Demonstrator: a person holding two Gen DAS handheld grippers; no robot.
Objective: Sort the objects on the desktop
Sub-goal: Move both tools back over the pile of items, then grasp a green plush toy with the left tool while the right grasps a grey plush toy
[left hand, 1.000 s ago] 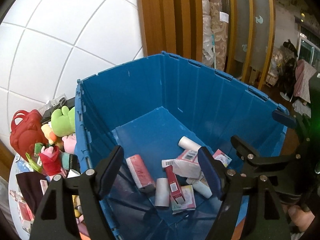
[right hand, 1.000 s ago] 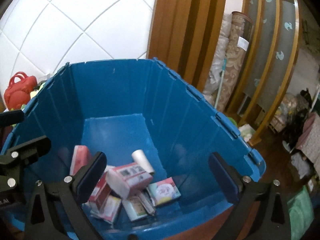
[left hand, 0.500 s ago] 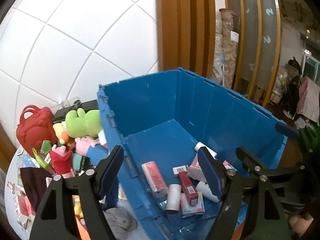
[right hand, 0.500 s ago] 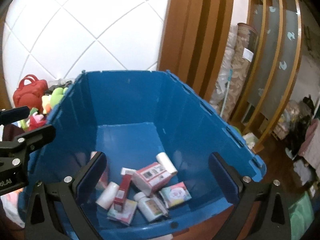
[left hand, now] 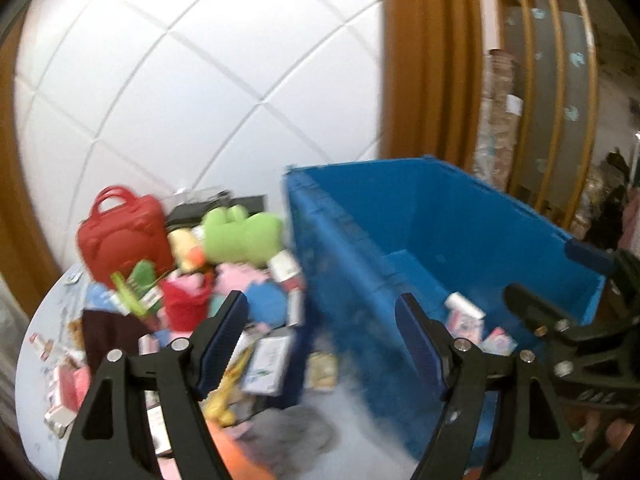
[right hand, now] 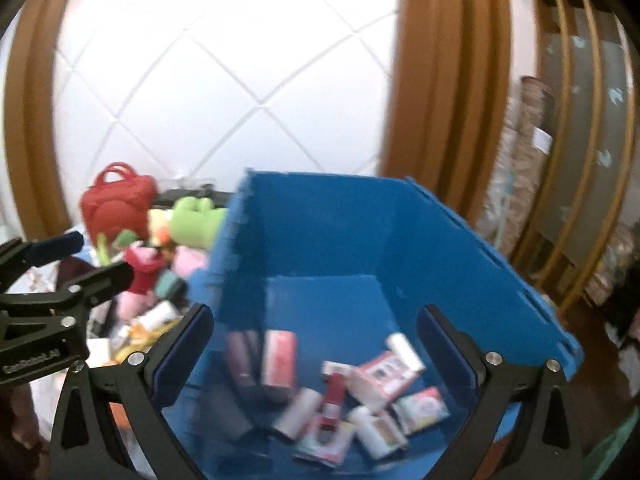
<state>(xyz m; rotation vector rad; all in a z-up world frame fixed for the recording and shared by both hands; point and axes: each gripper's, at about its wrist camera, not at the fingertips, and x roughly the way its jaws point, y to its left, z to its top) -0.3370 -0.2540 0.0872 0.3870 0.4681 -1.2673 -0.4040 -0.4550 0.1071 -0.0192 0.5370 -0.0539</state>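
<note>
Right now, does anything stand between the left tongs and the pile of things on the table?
Nothing visible does. The left tongs are open and empty, with the pile just ahead; the blue bin stands to its right.

Each hand-held gripper, the left gripper (left hand: pixel 322 334) and the right gripper (right hand: pixel 314 346), has matte black triangular-cutout arms joined by silver screws and two dark blue padded fingers (left hand: pixel 224 336). White lettering on the left gripper's black body, seen in the right wrist view, is too blurred to read.
</note>
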